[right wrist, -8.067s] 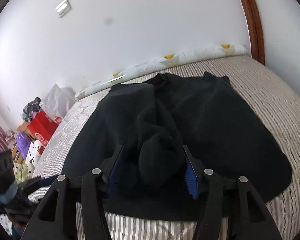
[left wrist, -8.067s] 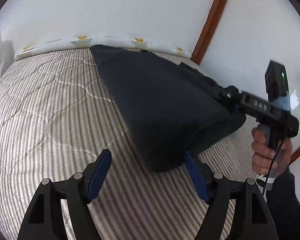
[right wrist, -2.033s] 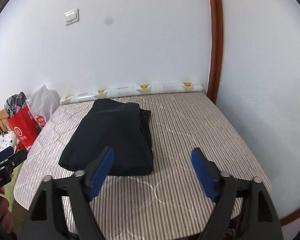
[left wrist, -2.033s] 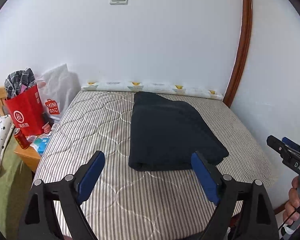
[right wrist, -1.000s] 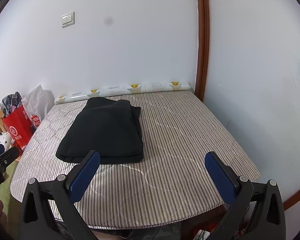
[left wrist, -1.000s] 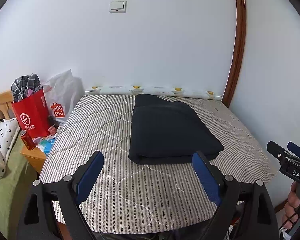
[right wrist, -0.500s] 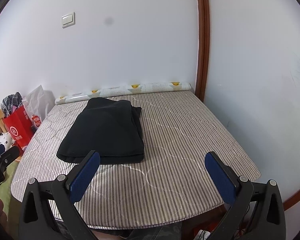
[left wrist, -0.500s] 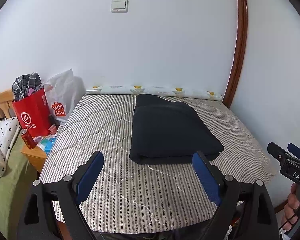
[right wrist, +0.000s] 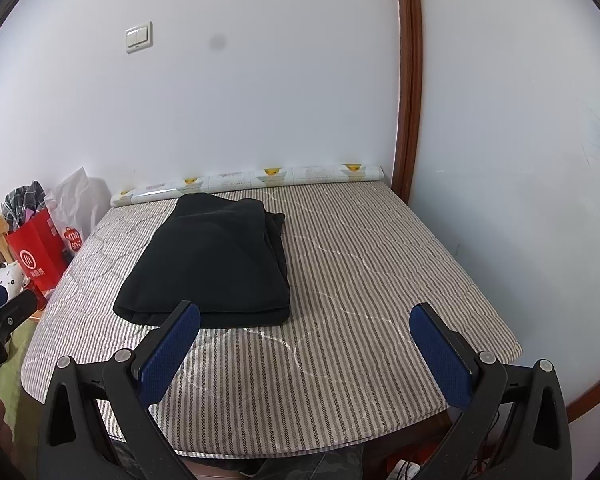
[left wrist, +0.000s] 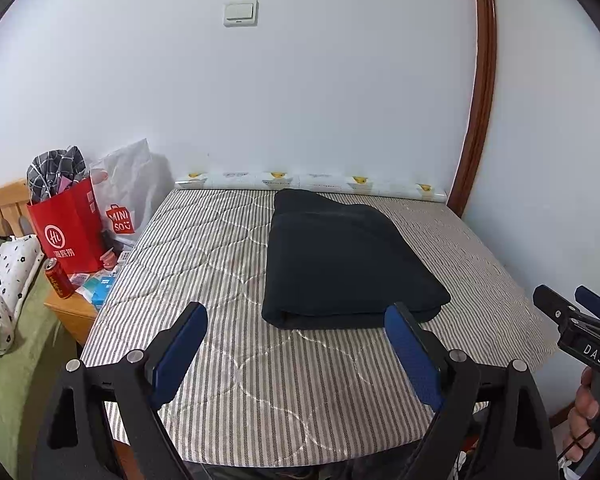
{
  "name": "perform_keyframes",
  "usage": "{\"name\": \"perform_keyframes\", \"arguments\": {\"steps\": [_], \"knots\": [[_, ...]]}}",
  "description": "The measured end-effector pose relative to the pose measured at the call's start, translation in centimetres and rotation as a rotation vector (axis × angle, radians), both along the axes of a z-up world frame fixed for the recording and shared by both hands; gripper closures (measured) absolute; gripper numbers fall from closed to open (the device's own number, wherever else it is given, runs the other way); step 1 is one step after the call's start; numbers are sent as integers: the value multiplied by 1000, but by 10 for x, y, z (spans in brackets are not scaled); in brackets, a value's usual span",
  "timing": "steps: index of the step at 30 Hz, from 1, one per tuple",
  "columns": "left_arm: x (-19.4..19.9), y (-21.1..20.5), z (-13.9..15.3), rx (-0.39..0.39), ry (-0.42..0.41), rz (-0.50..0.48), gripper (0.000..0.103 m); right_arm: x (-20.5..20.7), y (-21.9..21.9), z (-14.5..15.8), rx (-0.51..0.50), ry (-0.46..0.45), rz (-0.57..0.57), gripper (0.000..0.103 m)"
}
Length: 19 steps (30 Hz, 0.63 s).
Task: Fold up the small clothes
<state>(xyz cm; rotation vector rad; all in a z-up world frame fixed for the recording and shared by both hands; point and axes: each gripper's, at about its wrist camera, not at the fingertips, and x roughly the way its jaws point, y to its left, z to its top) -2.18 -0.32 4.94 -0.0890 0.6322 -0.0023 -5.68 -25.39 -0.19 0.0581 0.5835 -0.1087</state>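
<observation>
Blk gripper [left wrist: 296,338] frames, blue pads [left wrist: 410,350]

White walls [left wrist: 340,100] w/ light switch [left wrist: 240,13], brown wood trim [right wrist: 409,80], striped mattress [right wrist: 360,280], maybe nightstand [left wrist: 74,312].

The right gripper [left wrist: 576,312] is running off the left-wrist view's right edge, its hand [left wrist: 586,420] half cut; the red bag [left wrist: 70,228] is hiding whatever sits behind it

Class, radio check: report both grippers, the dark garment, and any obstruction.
Left gripper open, empty. Right gripper open, empty. Dark garment folded flat on the striped mattress, clear of both grippers. Nothing in the way.
</observation>
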Motion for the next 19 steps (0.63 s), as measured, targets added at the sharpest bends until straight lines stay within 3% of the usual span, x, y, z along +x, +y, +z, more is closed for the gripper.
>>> {"name": "perform_keyframes", "arguments": {"steps": [19], "knots": [[5, 12, -9, -16, 12, 25, 13, 3, 13, -3, -21, 2, 32, 0]]}}
